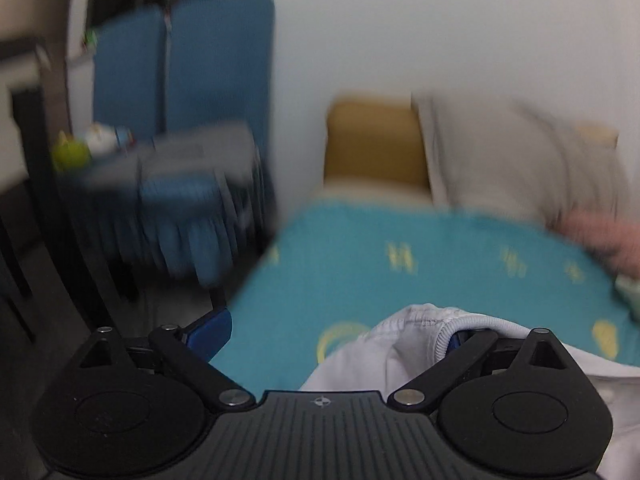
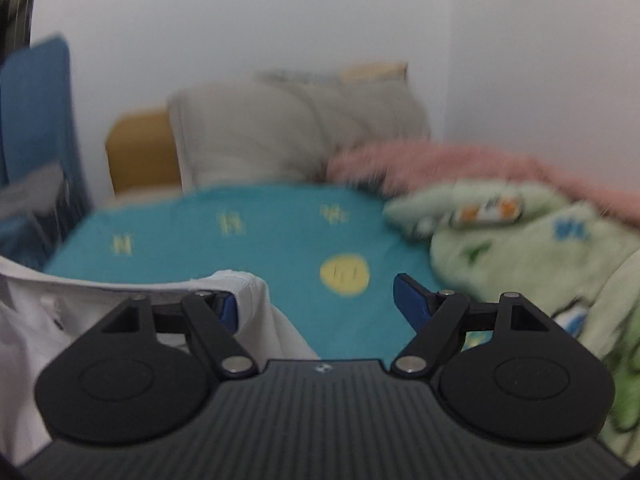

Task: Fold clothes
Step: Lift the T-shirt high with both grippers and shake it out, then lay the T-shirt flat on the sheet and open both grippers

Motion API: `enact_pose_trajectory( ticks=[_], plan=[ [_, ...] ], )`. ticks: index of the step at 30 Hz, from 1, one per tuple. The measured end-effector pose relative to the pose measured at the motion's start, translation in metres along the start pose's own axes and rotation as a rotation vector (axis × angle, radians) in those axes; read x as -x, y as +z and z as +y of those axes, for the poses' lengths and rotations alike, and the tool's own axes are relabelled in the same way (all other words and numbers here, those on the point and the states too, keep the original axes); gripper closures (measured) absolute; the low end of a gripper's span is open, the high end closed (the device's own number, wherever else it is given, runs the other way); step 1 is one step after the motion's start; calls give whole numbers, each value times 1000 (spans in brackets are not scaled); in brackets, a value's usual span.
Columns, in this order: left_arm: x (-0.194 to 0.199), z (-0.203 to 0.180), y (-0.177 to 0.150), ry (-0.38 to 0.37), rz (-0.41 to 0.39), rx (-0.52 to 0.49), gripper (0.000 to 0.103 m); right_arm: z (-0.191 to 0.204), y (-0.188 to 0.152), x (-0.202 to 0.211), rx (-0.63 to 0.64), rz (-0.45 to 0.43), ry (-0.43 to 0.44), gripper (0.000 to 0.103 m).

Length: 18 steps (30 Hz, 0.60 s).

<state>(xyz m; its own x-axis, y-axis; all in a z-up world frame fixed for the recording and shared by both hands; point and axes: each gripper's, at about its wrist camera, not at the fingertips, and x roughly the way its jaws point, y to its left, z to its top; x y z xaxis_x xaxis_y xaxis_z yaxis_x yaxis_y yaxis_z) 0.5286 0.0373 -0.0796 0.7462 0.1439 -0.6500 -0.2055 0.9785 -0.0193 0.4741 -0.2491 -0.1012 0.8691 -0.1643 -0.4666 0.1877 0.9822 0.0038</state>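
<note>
A white garment (image 1: 404, 348) with a ribbed hem lies on the teal bed sheet (image 1: 400, 264). In the left wrist view it drapes over the right finger of my left gripper (image 1: 336, 336), whose jaws are wide apart with nothing pinched between them. In the right wrist view the same white garment (image 2: 248, 292) covers the left finger of my right gripper (image 2: 320, 300), which is also wide open. The right blue fingertip (image 2: 412, 300) is bare above the sheet (image 2: 280, 240).
Beige pillows (image 2: 280, 136) and a wooden headboard (image 2: 140, 148) stand at the back. A pink blanket (image 2: 480, 164) and green fleece blanket (image 2: 520, 248) lie on the right. A blue chair (image 1: 192, 120) with grey cloth stands left of the bed.
</note>
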Motion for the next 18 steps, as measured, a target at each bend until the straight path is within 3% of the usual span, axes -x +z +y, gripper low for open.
enact_pose_trajectory(
  ticks=[2,5,9,13,18],
  plan=[
    [-34,-2,-14,-18,114,-48,5,-2,-17,-23,-7,84,53,25],
    [-50,-1,-28,-53,190,-151,5,-5,-32,-48,-36,186,153,25],
    [-30,11,-33,-144,170,-155,0,0,-25,-36,-83,223,308,14],
    [8,22,-37,-160,134,-106,0,10,-12,4,-24,179,317,14],
    [75,31,-51,-163,64,-113,0,13,-12,83,14,138,299,14]
  ],
)
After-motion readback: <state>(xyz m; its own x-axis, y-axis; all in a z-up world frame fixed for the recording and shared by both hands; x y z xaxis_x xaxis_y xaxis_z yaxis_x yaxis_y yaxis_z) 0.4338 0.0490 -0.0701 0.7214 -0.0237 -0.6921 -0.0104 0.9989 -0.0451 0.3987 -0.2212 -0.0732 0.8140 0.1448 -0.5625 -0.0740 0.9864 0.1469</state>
